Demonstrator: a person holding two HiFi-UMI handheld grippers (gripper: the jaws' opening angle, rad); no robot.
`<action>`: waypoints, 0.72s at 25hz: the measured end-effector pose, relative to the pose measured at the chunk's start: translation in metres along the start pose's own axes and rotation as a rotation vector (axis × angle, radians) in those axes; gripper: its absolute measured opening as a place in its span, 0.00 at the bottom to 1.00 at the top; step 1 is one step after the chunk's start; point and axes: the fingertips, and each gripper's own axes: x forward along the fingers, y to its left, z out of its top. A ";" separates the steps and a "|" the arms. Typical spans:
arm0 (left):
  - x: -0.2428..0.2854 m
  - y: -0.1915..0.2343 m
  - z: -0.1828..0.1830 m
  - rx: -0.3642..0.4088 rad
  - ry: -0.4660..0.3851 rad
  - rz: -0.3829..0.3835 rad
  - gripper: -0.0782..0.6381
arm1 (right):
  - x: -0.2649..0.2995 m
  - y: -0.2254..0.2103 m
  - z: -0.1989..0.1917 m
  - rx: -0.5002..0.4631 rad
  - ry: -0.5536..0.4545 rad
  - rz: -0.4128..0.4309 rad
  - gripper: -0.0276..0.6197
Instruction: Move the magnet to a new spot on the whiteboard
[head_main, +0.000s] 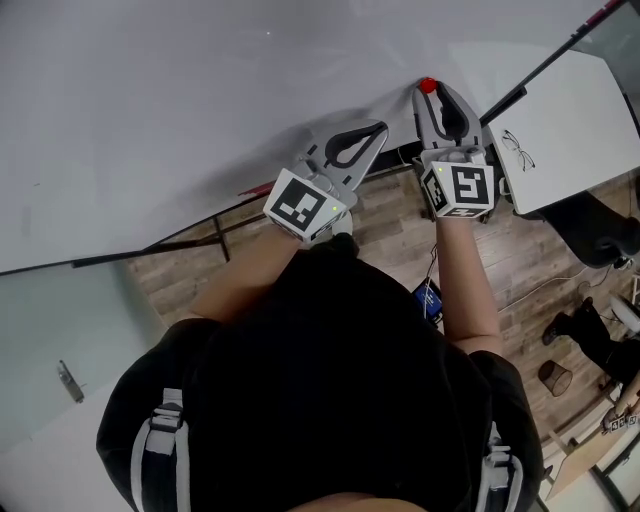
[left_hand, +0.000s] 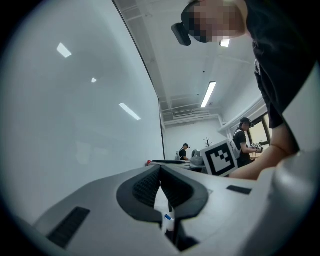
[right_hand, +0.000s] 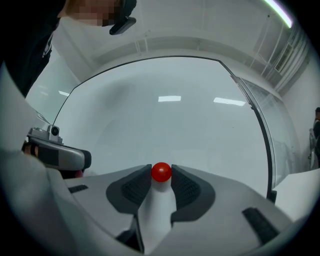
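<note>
Bright ceiling light (left_hand: 207, 94); glare streaks on whiteboard (left_hand: 75, 125); fisheye edges dark, vignetted.

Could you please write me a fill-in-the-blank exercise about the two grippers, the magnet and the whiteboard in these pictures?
1. The right gripper grips a small, round ____ magnet between its pads.
2. The left gripper has its jaws together and holds ____.
3. Behind the magnet stands the whiteboard, whose surface is ____ in colour.

Missing words: red; nothing; white.
</note>
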 end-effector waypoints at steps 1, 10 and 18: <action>0.000 0.001 0.000 -0.002 -0.002 0.000 0.12 | 0.001 -0.001 -0.002 -0.003 0.002 -0.002 0.23; 0.000 0.004 0.000 0.002 -0.004 0.004 0.12 | 0.004 -0.003 -0.007 0.004 0.003 0.001 0.23; -0.005 0.009 0.004 0.016 -0.010 0.041 0.12 | -0.004 -0.007 -0.003 0.045 -0.004 0.028 0.24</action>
